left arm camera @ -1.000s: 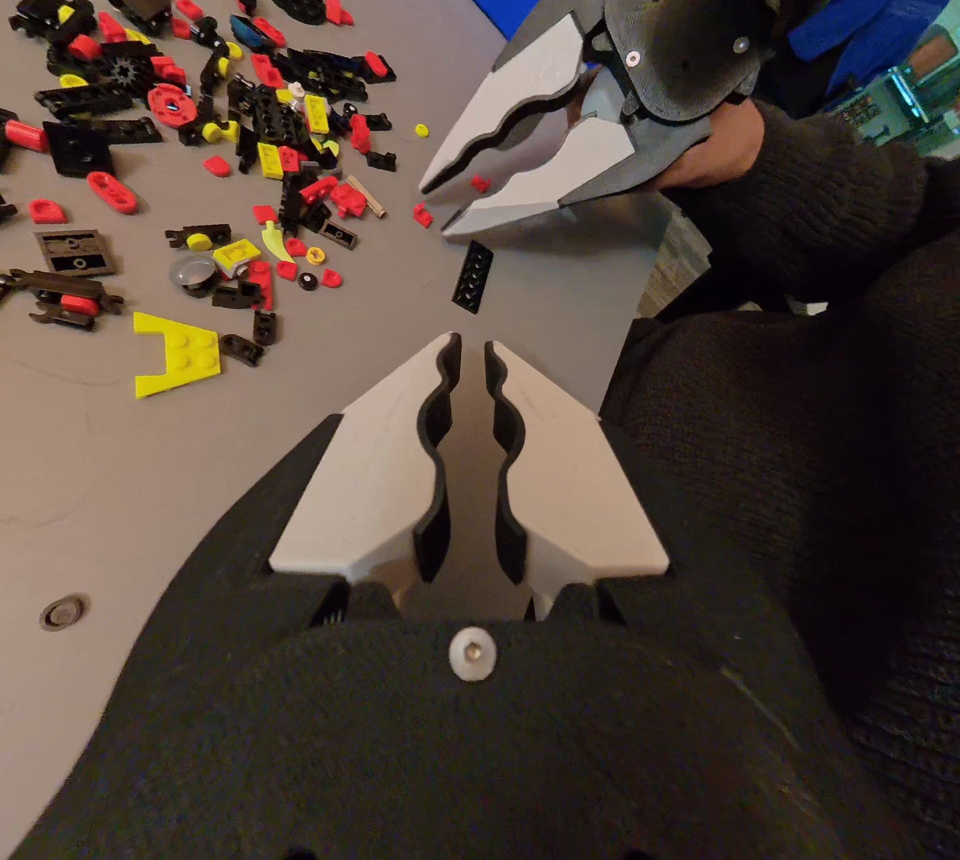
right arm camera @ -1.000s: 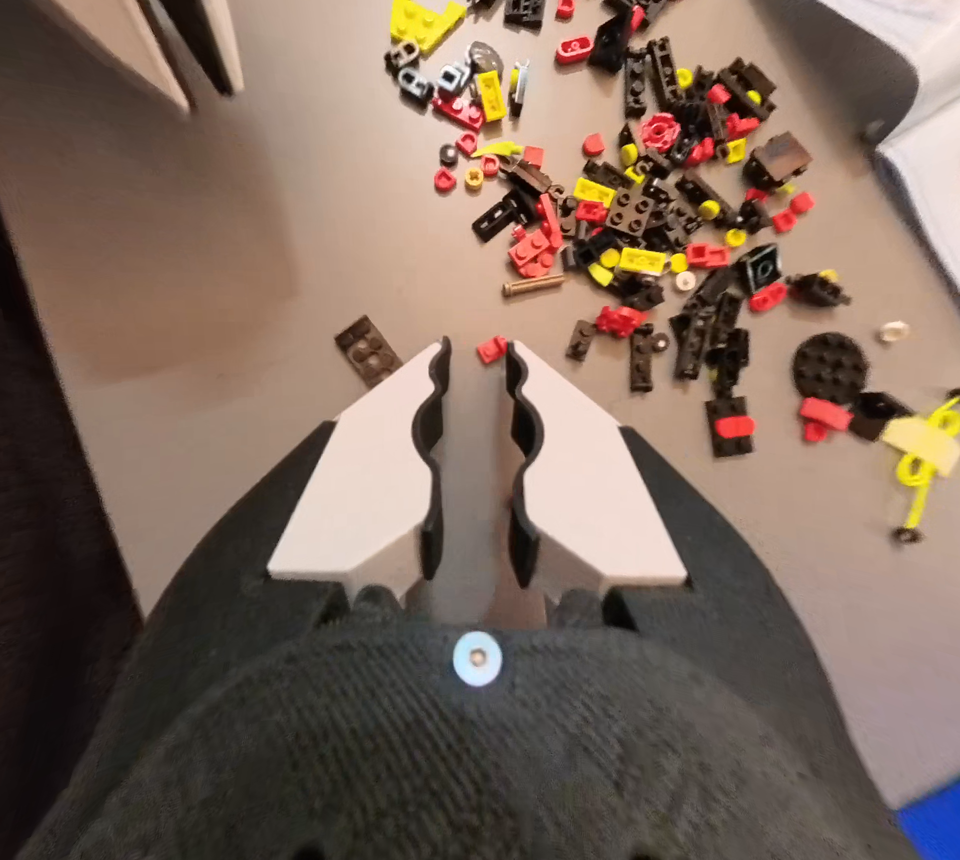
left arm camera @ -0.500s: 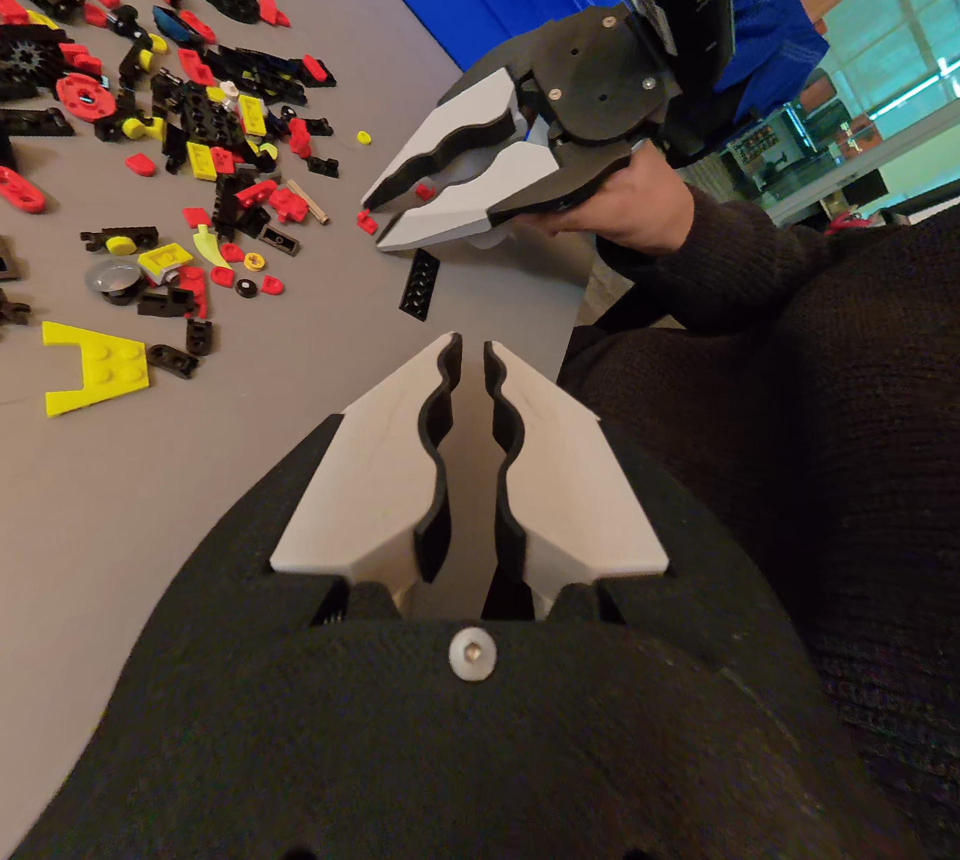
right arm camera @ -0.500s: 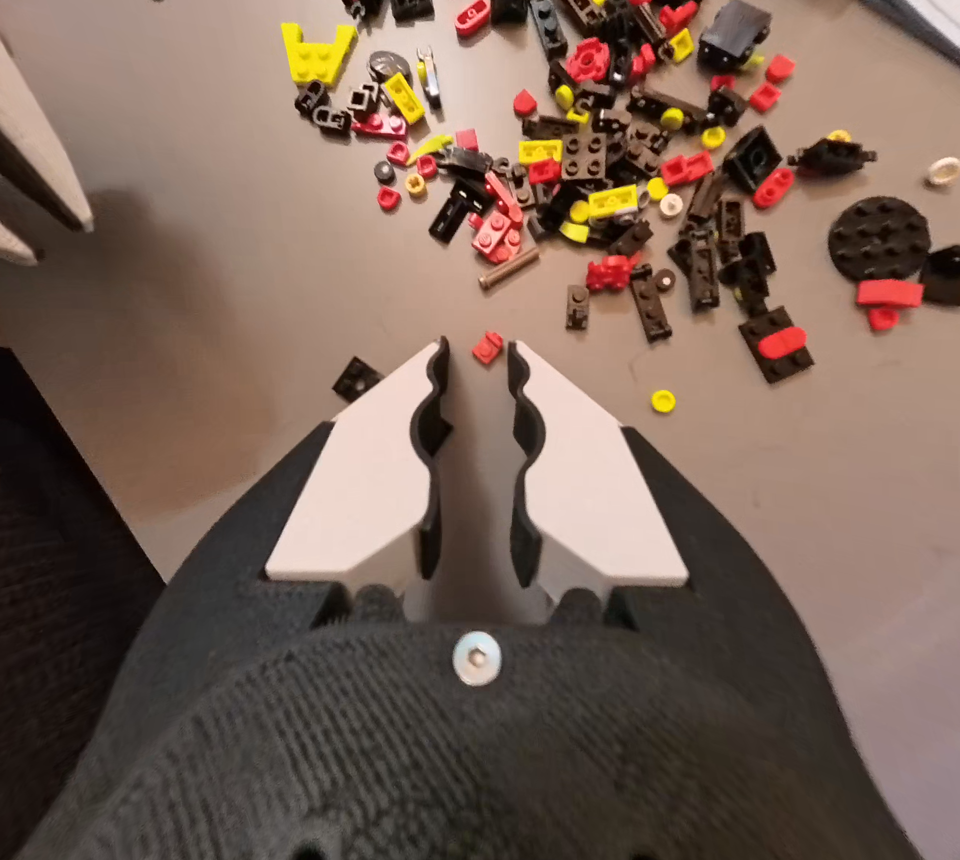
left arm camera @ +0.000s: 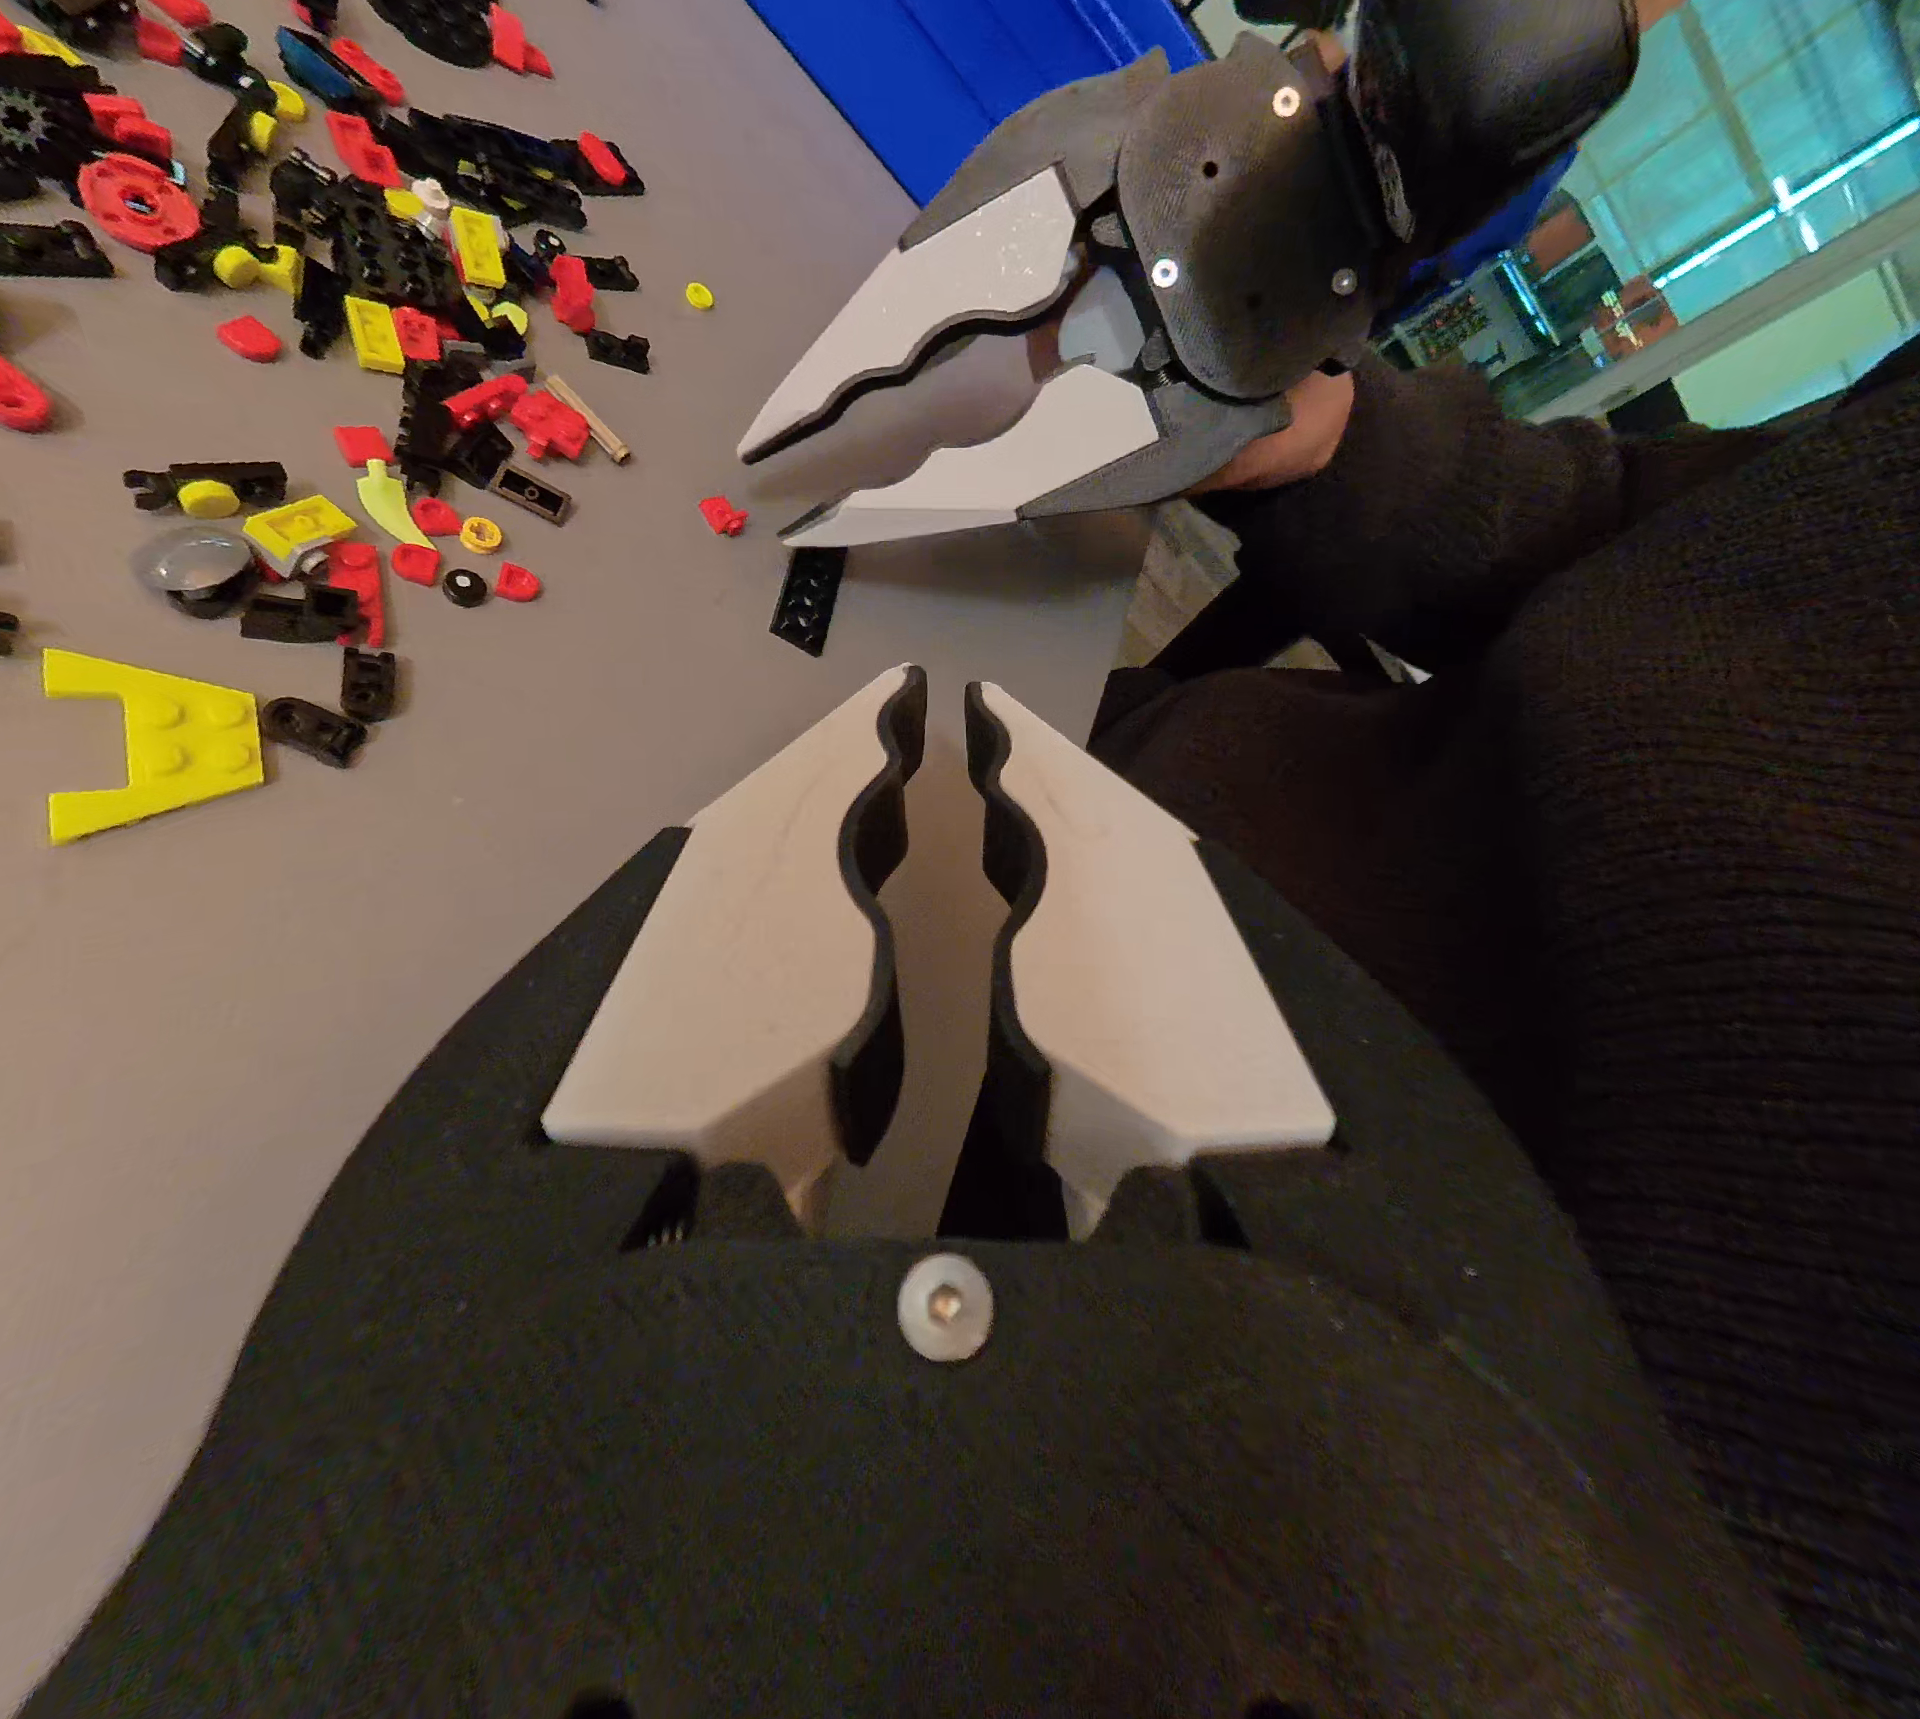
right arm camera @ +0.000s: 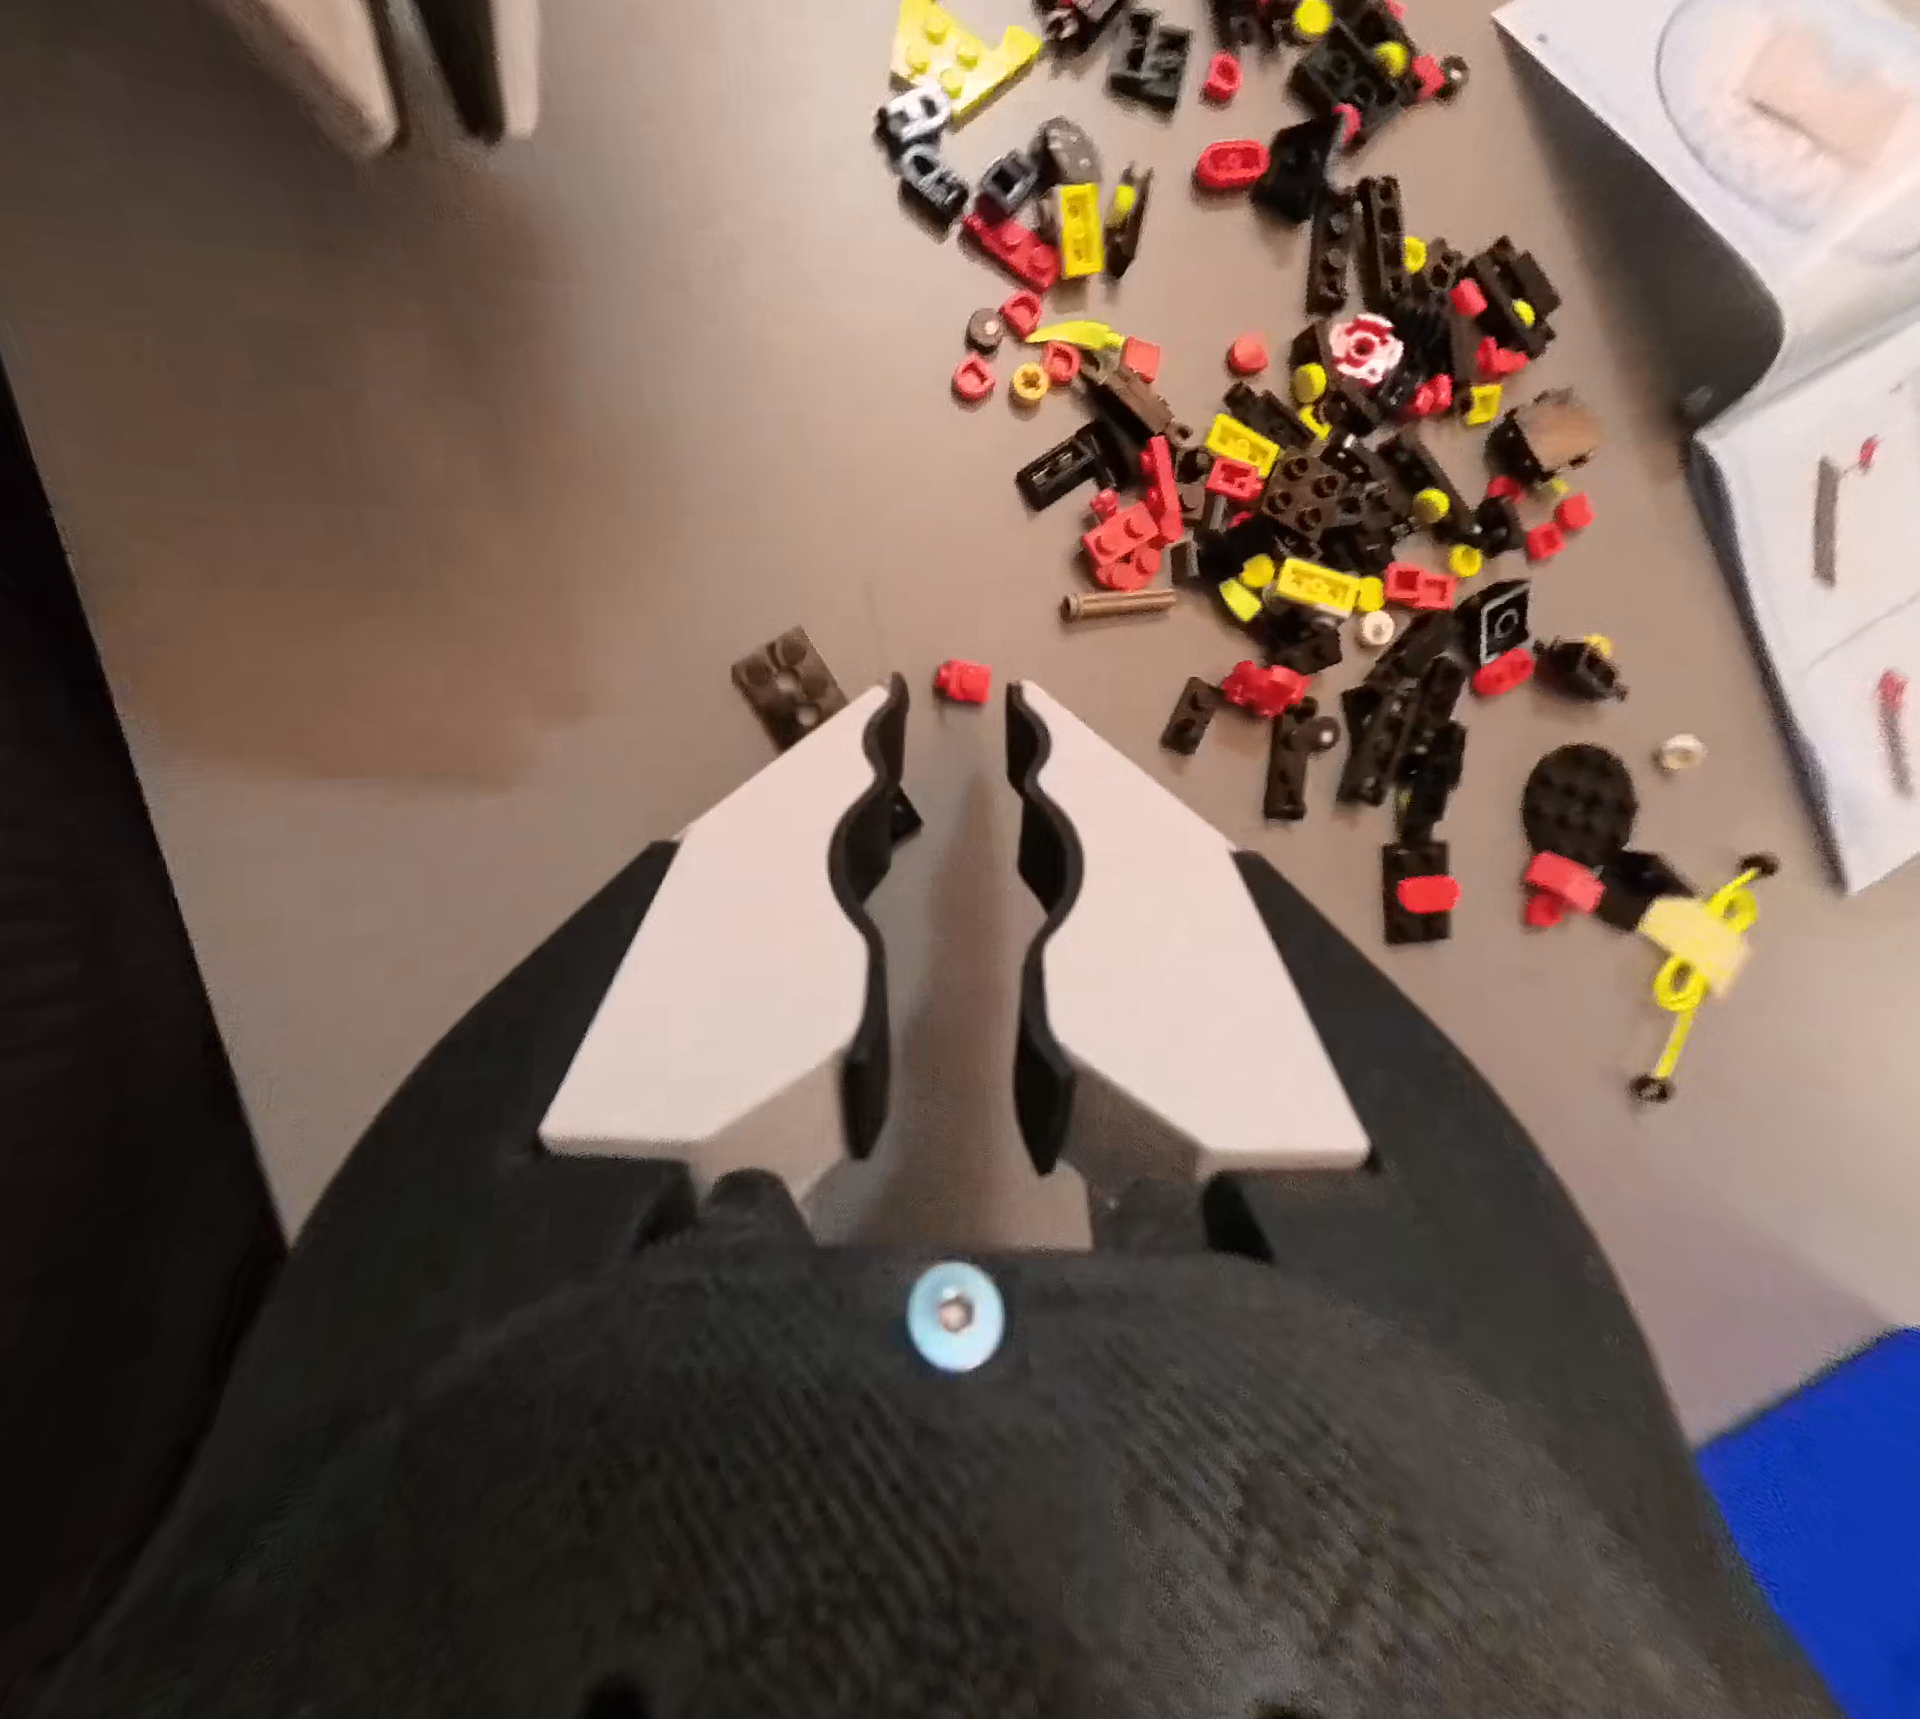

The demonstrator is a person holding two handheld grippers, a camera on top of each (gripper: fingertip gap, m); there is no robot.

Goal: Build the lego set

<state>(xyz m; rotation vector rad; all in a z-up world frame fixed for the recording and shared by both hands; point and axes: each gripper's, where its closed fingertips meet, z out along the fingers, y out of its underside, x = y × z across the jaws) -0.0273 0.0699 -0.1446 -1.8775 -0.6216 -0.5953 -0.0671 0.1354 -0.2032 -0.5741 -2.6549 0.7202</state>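
1. Landmark = small red piece [right arm camera: 962, 680], lying alone on the grey table [right arm camera: 520, 526] at the near edge of the scatter.
2. Far left of it: left gripper [left arm camera: 943, 690], jaws narrow, a slim gap, nothing held. It hangs over bare table, well apart from the red piece.
3. Just left of it: black plate [right arm camera: 787, 677], flat, partly hidden under the right gripper's left finger.
4. At the red piece itself: right gripper [right arm camera: 954, 693], jaws part-open, empty, tips either side and just short of it. Looks like the pick in hand, prob. the first; no assembled part visible.
5. To do it well, IMO: centre the gap on the piece, go down till tips nearly touch the table, close slow. Piece is tiny & can skid or flip, so squeeze on flat sides, not studs. Keep the left tip off the black plate.
6. Right of it: main lego pile [right arm camera: 1330, 474], black/red/yellow, near but not touching. Beyond that, an instruction booklet [right arm camera: 1829, 547].
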